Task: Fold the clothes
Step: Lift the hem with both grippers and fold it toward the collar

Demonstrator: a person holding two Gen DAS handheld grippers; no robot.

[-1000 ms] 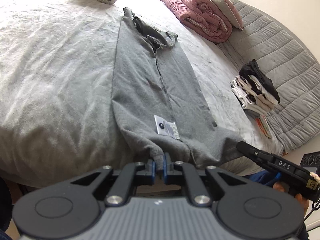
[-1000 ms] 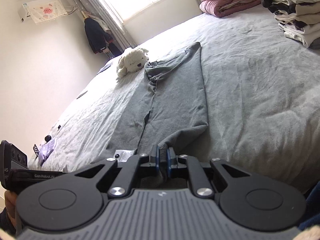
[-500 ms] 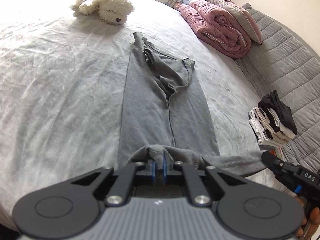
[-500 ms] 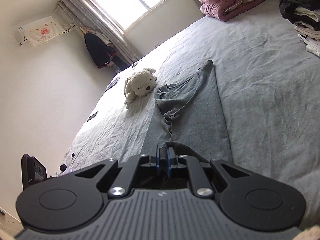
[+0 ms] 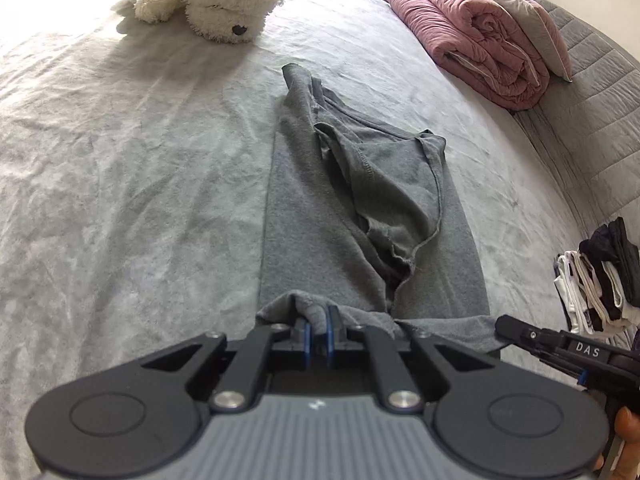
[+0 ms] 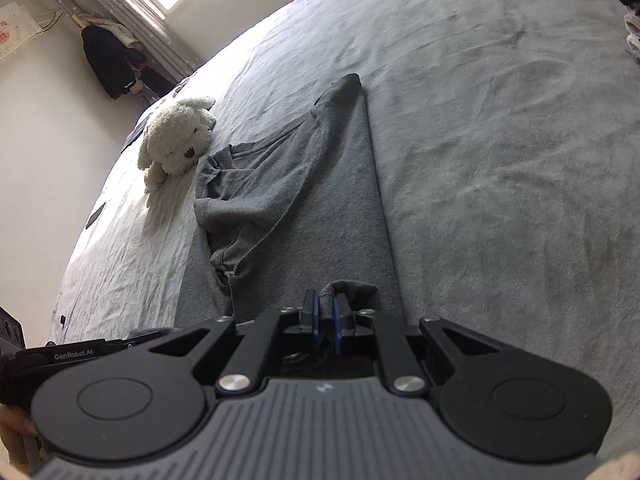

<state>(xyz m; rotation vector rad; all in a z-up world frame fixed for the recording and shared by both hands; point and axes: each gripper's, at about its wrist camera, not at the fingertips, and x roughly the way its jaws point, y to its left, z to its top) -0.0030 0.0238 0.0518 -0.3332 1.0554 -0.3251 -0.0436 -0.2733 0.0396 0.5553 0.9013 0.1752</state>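
Both my grippers are clamped on the near hem of the plain grey knit T-shirt (image 5: 360, 208), one corner each: my left gripper (image 5: 317, 330) has its blue pads nearly together w/ a bunch of grey cloth pinched between them, and my right gripper (image 6: 326, 322) is the same, jaws almost shut on a fold of hem. The shirt lies lengthwise on the pale grey bedsheet (image 5: 120, 160), already narrowed into a long strip, both sides turned in, sleeves and neck crumpled on top near the far end, which is close to the cream plush dog toy (image 5: 208, 4). So I judge the side folds done; the hem is lifted and doubled over the body, i.e. the lengthwise fold is under way but not laid down. Left to do, as I read it: carry hem to the collar end, set it flat, let go, maybe one more fold, then move it to the pile of folded black and white clothes (image 5: 600, 280) at the bed's right edge. The rolled pink quilt (image 5: 480, 40) sits well apart.
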